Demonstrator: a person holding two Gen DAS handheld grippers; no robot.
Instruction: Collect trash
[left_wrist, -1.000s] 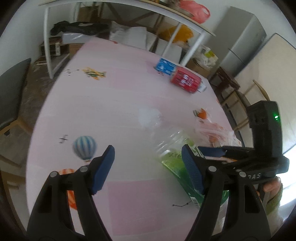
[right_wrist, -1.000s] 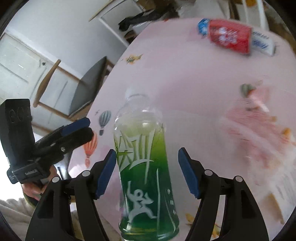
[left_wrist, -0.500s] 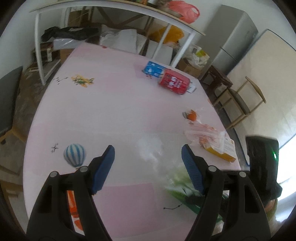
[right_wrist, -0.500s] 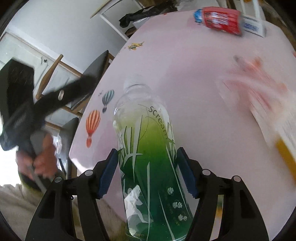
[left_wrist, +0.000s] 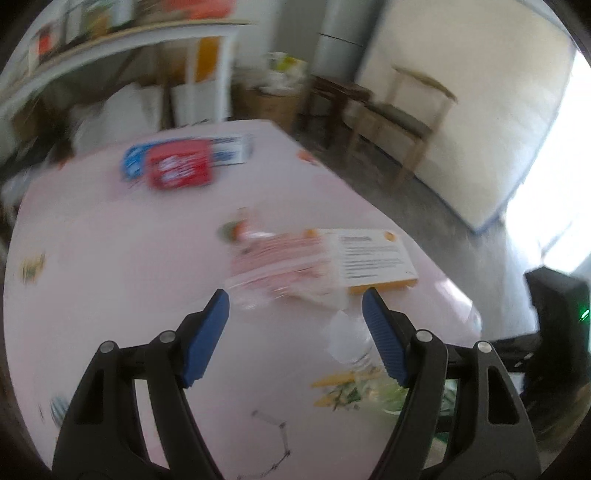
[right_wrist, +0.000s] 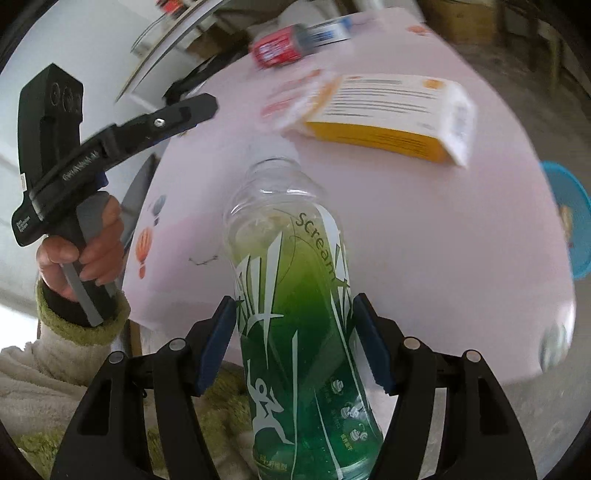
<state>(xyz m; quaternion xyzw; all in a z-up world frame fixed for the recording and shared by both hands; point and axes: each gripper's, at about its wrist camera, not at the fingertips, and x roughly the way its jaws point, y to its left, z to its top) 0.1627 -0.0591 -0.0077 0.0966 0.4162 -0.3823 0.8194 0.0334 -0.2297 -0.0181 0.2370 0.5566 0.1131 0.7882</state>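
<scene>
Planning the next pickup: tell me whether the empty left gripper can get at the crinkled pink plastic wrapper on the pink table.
Probably yes. The left gripper is open, holds nothing and points at the pink plastic wrapper just beyond its tips. Only bare pink table lies between; the yellow-edged box touches its far side.

Right gripper (right_wrist: 295, 339) pads clamped on a bottle (right_wrist: 295, 295); left gripper (left_wrist: 295, 317) jaws apart, empty, gripped by a hand (right_wrist: 85, 254)

Plastic, card and cloth on a smooth pink top

The bottle (right_wrist: 295, 295) is clear glossy plastic with a printed green film; the box (right_wrist: 388, 110) is matt card; the table (right_wrist: 424, 240) looks smooth; the sleeve (right_wrist: 55, 350) is fuzzy fleece.
</scene>
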